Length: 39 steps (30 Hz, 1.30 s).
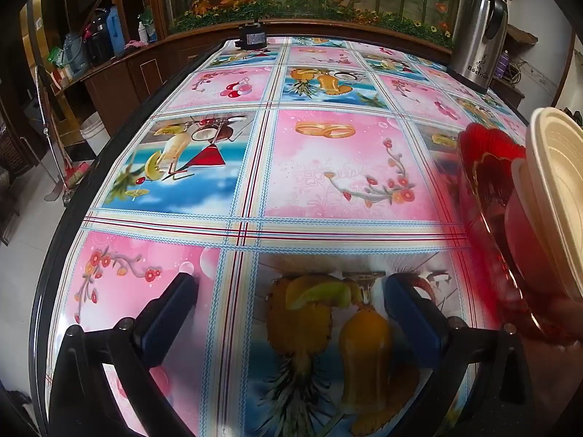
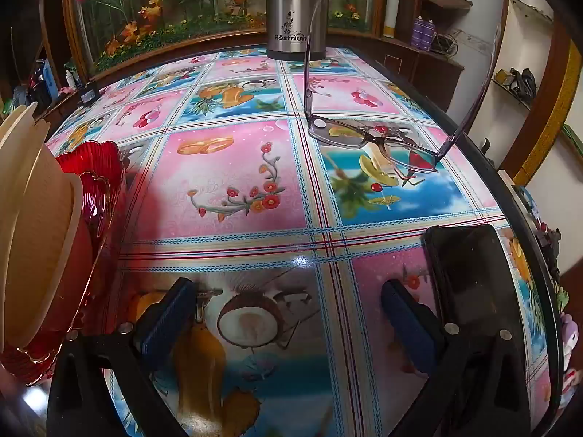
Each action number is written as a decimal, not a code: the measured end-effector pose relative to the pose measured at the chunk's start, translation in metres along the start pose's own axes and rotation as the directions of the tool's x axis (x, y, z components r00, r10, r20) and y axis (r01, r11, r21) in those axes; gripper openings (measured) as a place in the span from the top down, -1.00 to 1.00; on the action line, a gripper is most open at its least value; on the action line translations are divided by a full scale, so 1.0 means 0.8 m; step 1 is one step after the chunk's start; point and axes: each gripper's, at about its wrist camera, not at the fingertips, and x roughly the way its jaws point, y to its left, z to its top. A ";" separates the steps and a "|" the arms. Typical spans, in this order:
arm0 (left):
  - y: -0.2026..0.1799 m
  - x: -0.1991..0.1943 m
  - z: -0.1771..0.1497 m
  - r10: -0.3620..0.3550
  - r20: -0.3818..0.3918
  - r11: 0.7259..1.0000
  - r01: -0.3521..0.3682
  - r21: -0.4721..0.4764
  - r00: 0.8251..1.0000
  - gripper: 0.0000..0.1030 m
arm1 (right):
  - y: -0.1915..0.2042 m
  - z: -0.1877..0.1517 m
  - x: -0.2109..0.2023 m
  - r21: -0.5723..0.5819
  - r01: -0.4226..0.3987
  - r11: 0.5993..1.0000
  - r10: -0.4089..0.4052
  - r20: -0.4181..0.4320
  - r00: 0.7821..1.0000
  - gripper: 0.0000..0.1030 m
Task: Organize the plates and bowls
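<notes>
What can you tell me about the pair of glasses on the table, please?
The glasses show only in the right wrist view. They have a dark, slightly see-through purple-grey frame that looks like plastic, with clear lenses. They rest lens-side down on the patterned tablecloth, both arms unfolded and sticking up. They lie toward the table's right side, in front of the steel flask and beyond the black phone. Nothing but the cloth touches them.

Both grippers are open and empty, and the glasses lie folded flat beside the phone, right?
Not quite. The glasses rest lens-down with both arms sticking up, unfolded, as the right wrist view shows. The rest holds: phone nearby, left gripper and right gripper open and empty.
</notes>
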 end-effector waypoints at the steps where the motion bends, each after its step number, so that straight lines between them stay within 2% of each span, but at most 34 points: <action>1: 0.000 -0.001 0.000 0.000 0.005 1.000 0.000 0.000 1.000 -1.00 | 0.001 0.000 0.000 -0.005 0.006 1.000 -0.006 -0.001 1.000 -0.99; 39: -0.001 -0.001 -0.002 0.003 -0.001 1.000 -0.003 0.002 1.000 -1.00 | 0.000 0.000 0.000 -0.001 0.002 1.000 -0.002 -0.005 1.000 -0.99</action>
